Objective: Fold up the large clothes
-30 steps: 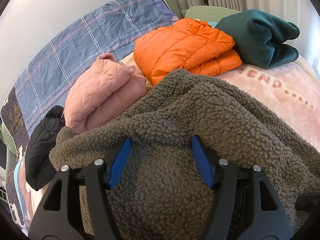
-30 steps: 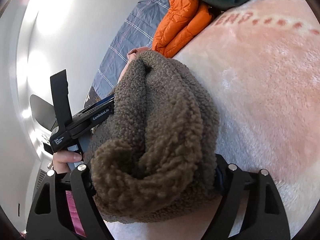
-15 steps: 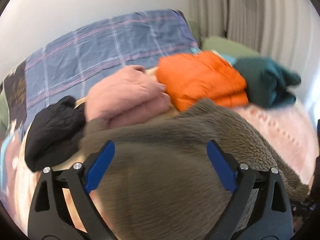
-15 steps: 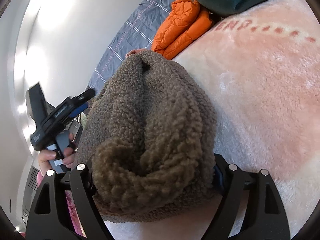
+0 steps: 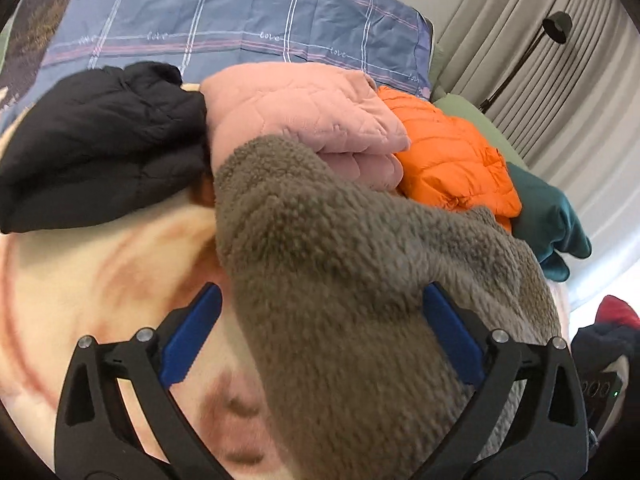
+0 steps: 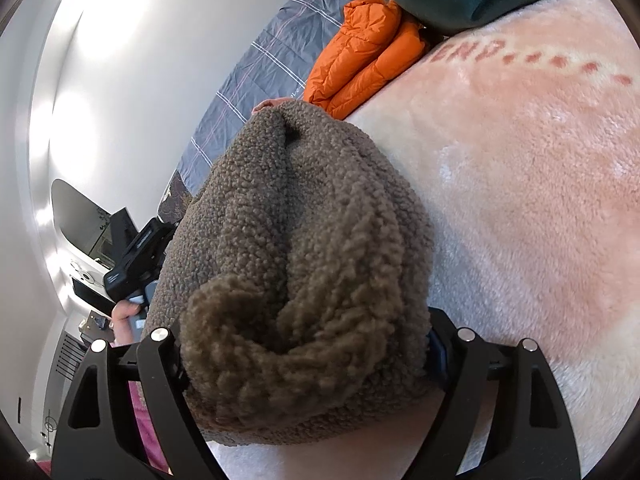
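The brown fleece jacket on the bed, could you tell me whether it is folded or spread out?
Folded: the brown fleece jacket lies bunched in thick doubled layers on the pink blanket, its near end between the right gripper's fingers.

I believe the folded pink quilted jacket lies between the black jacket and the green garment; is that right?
Not quite: in the left wrist view the pink quilted jacket lies between the black jacket and the orange puffer jacket; the green garment lies beyond the orange one.

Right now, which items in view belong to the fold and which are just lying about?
In the job:
- brown fleece jacket
- right tongs, clamped on it
- left tongs, open

Lying about:
- pink jacket
- orange jacket
- black jacket
- teal garment
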`<state>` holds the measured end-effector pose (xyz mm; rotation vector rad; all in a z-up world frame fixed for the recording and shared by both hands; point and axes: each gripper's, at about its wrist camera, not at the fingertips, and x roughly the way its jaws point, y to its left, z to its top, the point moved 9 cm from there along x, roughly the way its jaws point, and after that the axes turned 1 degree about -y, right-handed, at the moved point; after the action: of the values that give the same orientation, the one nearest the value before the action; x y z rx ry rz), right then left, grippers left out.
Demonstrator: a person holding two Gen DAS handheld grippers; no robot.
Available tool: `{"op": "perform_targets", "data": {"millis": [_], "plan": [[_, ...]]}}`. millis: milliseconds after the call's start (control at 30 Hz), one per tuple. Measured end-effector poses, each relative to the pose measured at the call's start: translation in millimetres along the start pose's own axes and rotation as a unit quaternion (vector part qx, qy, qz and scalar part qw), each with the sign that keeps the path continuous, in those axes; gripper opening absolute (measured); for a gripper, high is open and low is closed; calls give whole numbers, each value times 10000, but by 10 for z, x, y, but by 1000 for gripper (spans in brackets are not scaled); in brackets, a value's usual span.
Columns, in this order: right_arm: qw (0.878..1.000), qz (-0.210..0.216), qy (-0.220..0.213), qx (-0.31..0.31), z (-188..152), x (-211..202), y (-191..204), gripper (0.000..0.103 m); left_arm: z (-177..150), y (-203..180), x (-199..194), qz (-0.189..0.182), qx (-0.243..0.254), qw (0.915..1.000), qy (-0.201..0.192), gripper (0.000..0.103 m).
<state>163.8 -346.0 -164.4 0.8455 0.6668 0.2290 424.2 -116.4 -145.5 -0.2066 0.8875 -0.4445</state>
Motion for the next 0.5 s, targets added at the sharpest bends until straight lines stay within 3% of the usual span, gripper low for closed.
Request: {"op": "perform_targets", "data": {"millis": [500], "plan": [[9999, -133, -66, -38, 17, 27, 19, 89, -42, 143, 415, -643, -343, 9962, 478, 101]]}}
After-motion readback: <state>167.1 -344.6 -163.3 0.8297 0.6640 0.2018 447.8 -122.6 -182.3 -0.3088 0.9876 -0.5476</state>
